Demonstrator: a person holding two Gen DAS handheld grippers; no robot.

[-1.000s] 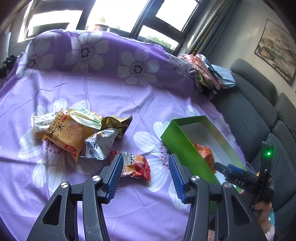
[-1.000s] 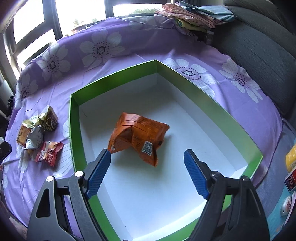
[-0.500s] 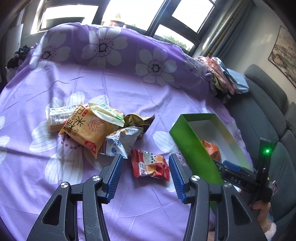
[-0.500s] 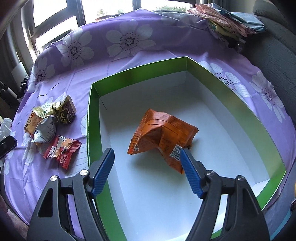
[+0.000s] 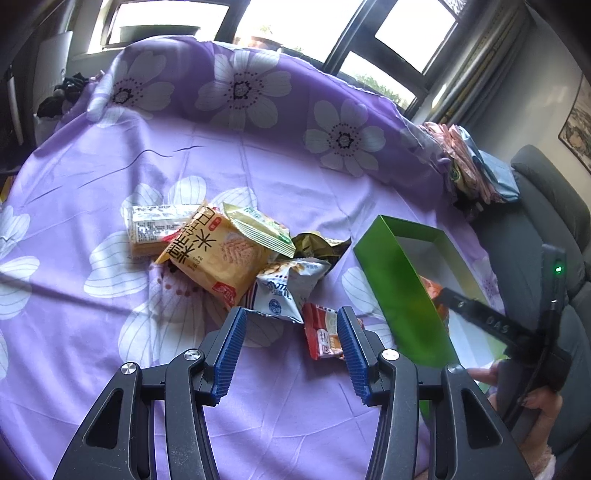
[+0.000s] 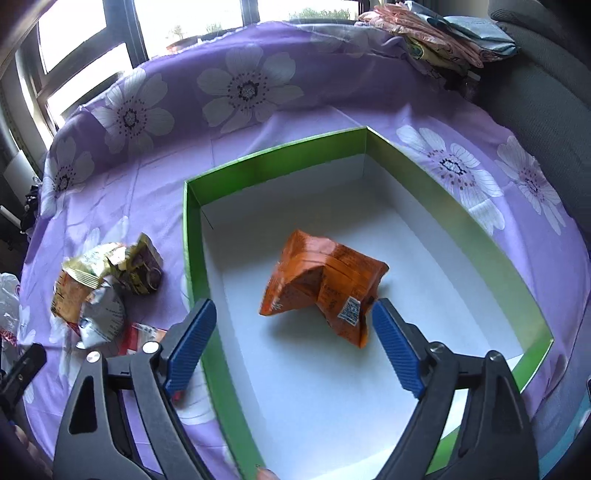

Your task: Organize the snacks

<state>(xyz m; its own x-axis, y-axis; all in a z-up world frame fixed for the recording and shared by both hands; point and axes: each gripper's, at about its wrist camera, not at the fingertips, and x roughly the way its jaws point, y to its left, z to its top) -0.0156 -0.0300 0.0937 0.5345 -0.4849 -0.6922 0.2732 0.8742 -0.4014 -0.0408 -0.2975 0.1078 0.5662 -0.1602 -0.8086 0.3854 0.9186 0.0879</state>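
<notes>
Snacks heaped on a purple flowered cloth (image 5: 258,424), one more already in the box. Nearest the left gripper (image 5: 288,349), jaws wide apart and holding nothing, a red packet (image 5: 321,334) lying partly behind the right-hand blue pad. Just past the fingertips, a white and blue packet (image 5: 284,291), touching a big yellow packet (image 5: 218,258). Behind those, a pale green packet (image 5: 258,229), a white-wrapped bar (image 5: 155,225) and a crumpled gold wrapper (image 5: 317,247), all piled together. To the right, a green box (image 5: 395,288) with a white inside. Over that box, the right gripper (image 6: 291,347), jaws likewise spread and empty, above an orange packet (image 6: 321,280) lying on the box floor. Farther off, folded cloths (image 5: 476,173) on a grey sofa (image 5: 546,206), then windows (image 5: 295,22).
</notes>
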